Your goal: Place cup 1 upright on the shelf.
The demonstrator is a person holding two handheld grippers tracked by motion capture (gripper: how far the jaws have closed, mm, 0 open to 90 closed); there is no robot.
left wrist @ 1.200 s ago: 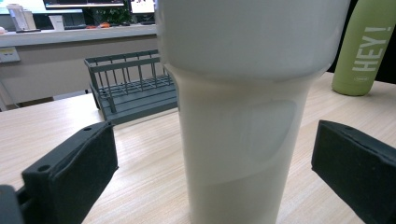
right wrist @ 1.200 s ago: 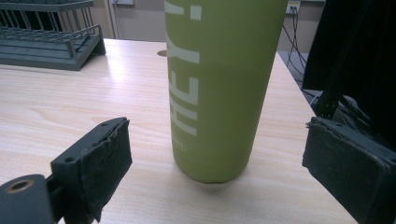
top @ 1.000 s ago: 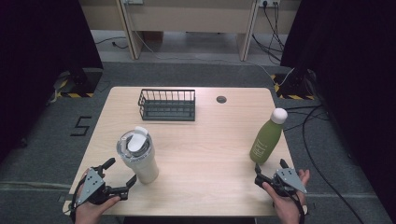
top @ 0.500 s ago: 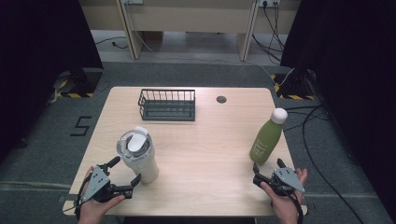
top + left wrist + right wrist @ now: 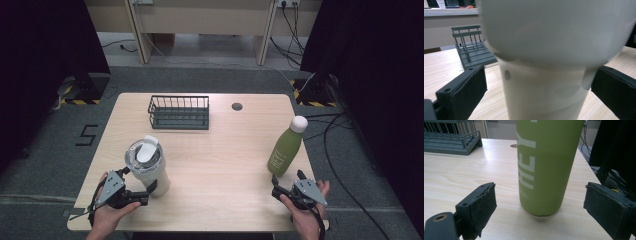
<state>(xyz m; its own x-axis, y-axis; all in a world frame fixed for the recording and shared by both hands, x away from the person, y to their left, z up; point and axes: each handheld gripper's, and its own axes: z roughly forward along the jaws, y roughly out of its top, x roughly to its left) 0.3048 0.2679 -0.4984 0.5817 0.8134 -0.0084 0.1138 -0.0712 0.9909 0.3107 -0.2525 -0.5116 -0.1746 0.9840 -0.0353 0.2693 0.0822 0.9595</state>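
Moved forward since a second ago: the left gripper [image 5: 137, 186], now with jaws spread on either side of the narrow lower body of the tall cream-white plastic tumbler with a flip lid [image 5: 147, 167]. Still a visible gap on each side in the left gripper view, pads not pressing the tumbler [image 5: 544, 75], which stands upright at the near left of the pale wooden surface [image 5: 225, 165]. Ready, by the look of it, for a squeeze and lift. Farther back, the dark wire basket [image 5: 179, 112], untouched. At the right, hardly shifted in place: the right gripper [image 5: 286, 181], jaws just narrowed a little yet wide apart, short of the upright matte olive-green metal bottle with a white cap [image 5: 286, 149]. Bottle [image 5: 544, 165] ahead of the pads, not between them; approach unfinished there.
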